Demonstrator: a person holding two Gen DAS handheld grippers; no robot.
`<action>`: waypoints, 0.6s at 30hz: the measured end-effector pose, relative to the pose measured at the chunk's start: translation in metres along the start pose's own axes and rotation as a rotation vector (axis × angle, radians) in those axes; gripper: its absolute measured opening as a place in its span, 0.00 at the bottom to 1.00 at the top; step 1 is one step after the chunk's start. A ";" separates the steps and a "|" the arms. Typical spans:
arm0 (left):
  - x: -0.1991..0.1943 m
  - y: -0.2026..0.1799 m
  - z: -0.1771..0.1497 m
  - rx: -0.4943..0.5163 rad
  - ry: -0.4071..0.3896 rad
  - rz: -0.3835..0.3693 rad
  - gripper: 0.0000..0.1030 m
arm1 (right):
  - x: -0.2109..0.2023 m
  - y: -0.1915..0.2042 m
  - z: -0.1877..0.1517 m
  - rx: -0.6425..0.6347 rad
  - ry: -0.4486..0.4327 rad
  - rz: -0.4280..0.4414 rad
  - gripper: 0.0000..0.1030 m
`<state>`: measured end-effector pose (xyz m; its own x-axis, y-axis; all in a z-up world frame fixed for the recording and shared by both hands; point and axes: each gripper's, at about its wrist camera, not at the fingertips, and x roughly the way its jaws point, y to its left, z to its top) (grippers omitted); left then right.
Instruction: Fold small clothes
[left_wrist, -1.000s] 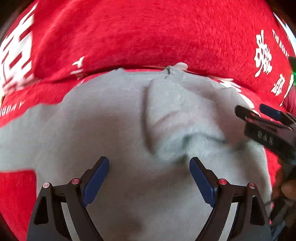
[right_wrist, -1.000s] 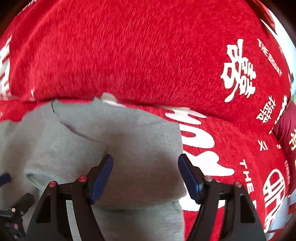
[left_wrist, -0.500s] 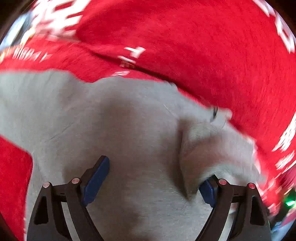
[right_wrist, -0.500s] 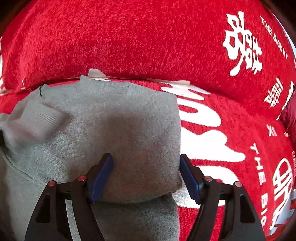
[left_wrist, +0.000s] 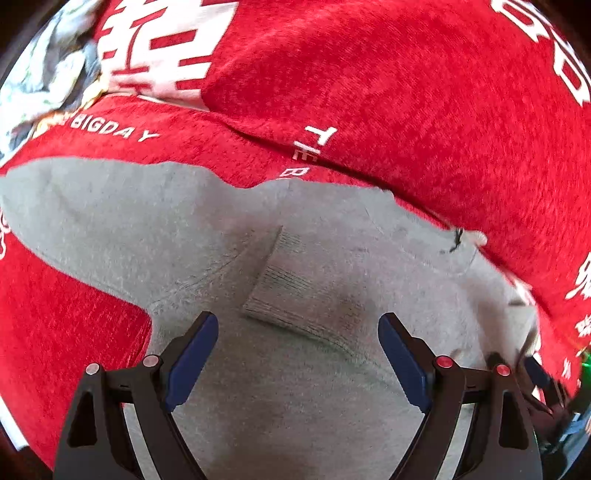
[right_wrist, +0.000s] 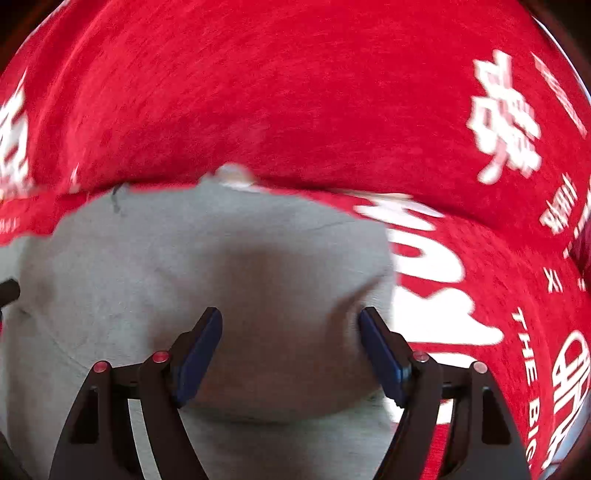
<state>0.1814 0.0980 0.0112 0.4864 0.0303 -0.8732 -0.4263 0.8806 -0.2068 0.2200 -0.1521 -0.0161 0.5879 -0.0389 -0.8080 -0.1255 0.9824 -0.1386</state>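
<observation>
The left gripper hangs over the grey sweater with its blue-padded fingers spread wide, gripping nothing, a ribbed cuff lying on the sweater between them. The right gripper has just been widening its jaws, which stand apart above a folded grey layer without pinching it. The sweater lies on the red printed blanket.
</observation>
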 end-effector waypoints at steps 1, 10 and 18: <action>0.000 0.000 0.001 0.012 -0.006 0.011 0.87 | 0.002 0.009 0.001 -0.033 0.006 0.006 0.79; -0.018 0.033 -0.002 0.069 -0.047 0.102 0.87 | -0.016 0.061 -0.011 -0.233 -0.005 0.173 0.80; -0.036 0.207 0.017 -0.520 -0.094 0.197 0.87 | -0.028 0.050 -0.044 -0.156 -0.062 0.346 0.81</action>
<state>0.0885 0.2870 0.0071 0.4151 0.2337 -0.8792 -0.8240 0.5062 -0.2545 0.1616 -0.1103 -0.0257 0.5362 0.3064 -0.7865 -0.4424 0.8956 0.0473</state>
